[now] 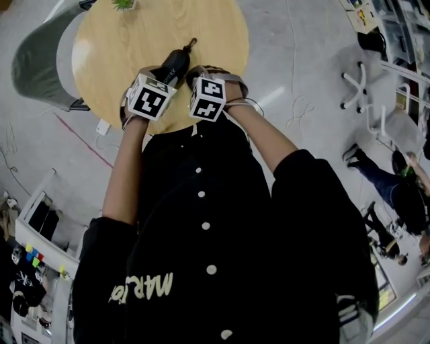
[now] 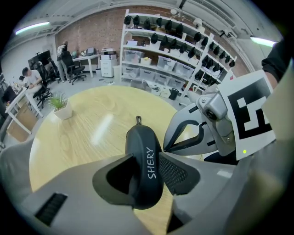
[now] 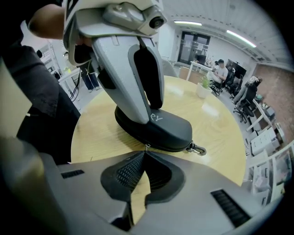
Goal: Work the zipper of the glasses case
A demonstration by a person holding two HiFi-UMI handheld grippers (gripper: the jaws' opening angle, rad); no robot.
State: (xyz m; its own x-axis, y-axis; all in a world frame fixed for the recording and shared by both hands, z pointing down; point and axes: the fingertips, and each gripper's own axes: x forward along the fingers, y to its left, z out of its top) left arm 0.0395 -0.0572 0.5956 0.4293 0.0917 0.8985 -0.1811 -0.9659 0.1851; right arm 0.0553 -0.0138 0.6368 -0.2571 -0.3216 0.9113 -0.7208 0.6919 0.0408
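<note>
A black glasses case (image 1: pixel 177 62) with white lettering lies on the round wooden table (image 1: pixel 114 47), its metal clip (image 1: pixel 191 44) pointing away from me. My left gripper (image 2: pixel 146 157) clamps the case (image 2: pixel 143 137) across its width, both pads pressed on its sides. My right gripper (image 3: pixel 146 152) is shut, its tips pinching the small metal zipper pull (image 3: pixel 147 147) on the long side of the case (image 3: pixel 170 129). In the head view the left gripper (image 1: pixel 166 75) and the right gripper (image 1: pixel 195 74) sit close together over the case's near end. The case looks zipped closed.
A small potted plant (image 1: pixel 124 4) stands at the table's far edge. A grey chair (image 1: pixel 37 60) is at the table's left. The table edge (image 1: pixel 168 129) is close to my body. Shelving (image 2: pixel 174 50) and seated people (image 2: pixel 30 80) are farther off.
</note>
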